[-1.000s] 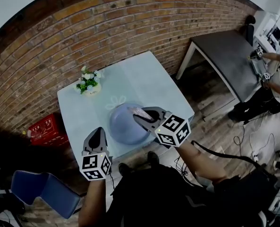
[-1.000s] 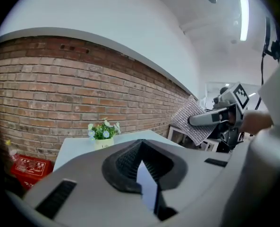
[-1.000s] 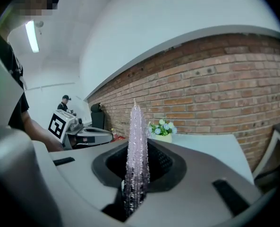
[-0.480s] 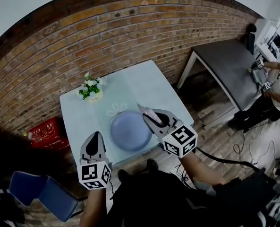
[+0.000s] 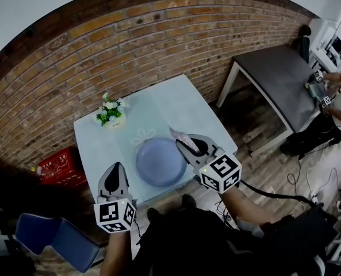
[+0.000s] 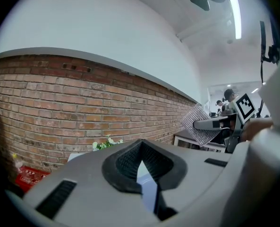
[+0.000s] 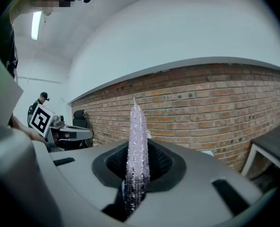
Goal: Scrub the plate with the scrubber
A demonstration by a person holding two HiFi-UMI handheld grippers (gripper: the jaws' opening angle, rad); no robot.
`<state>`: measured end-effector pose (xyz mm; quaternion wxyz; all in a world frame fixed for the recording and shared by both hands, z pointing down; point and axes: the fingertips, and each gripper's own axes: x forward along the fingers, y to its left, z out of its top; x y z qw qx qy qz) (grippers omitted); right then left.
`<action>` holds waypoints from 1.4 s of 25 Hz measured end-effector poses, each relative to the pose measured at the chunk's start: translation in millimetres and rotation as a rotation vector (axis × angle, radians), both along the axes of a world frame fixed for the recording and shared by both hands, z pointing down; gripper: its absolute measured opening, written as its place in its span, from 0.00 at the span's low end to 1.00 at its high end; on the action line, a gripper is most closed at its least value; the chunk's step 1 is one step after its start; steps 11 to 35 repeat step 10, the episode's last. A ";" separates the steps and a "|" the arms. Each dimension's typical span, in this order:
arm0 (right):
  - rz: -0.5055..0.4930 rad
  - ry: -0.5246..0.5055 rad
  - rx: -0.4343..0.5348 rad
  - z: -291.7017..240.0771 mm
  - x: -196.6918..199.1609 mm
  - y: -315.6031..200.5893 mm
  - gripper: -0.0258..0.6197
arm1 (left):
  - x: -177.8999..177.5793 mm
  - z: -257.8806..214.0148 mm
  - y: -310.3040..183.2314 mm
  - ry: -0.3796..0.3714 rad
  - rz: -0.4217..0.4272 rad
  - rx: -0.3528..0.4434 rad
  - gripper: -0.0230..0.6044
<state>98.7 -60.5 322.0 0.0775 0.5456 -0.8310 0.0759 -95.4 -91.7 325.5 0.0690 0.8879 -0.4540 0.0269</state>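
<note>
A lavender plate (image 5: 160,161) lies on the pale blue table (image 5: 176,102), near its front edge. My right gripper (image 5: 184,141) hovers over the plate's right rim, shut on the scrubber (image 5: 179,136), a pinkish, knobbly, translucent pad that sticks out past the jaws (image 7: 137,148). The scrubber (image 6: 199,125) also shows from the side in the left gripper view. My left gripper (image 5: 117,173) hangs off the table's front left, short of the plate, its jaws shut with nothing between them (image 6: 140,167).
A small pot of white flowers (image 5: 111,112) stands at the table's back left. A brick wall (image 5: 130,45) runs behind. A red crate (image 5: 60,167) and a blue chair (image 5: 52,237) sit on the floor at left. A dark table (image 5: 274,73) with a person stands at right.
My right gripper with the scrubber has shifted from above the plate's middle to its right rim. The left gripper has barely moved.
</note>
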 end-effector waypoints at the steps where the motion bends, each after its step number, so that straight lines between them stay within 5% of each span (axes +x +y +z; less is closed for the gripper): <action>1: 0.003 0.001 0.004 -1.1 0.4 -1.0 0.14 | 0.0 -0.2 -1.2 0.000 0.001 0.002 0.05; 35: 0.026 0.000 0.016 -7.1 -1.3 -3.2 0.14 | -5.9 -9.0 -3.8 0.009 -0.007 0.009 0.05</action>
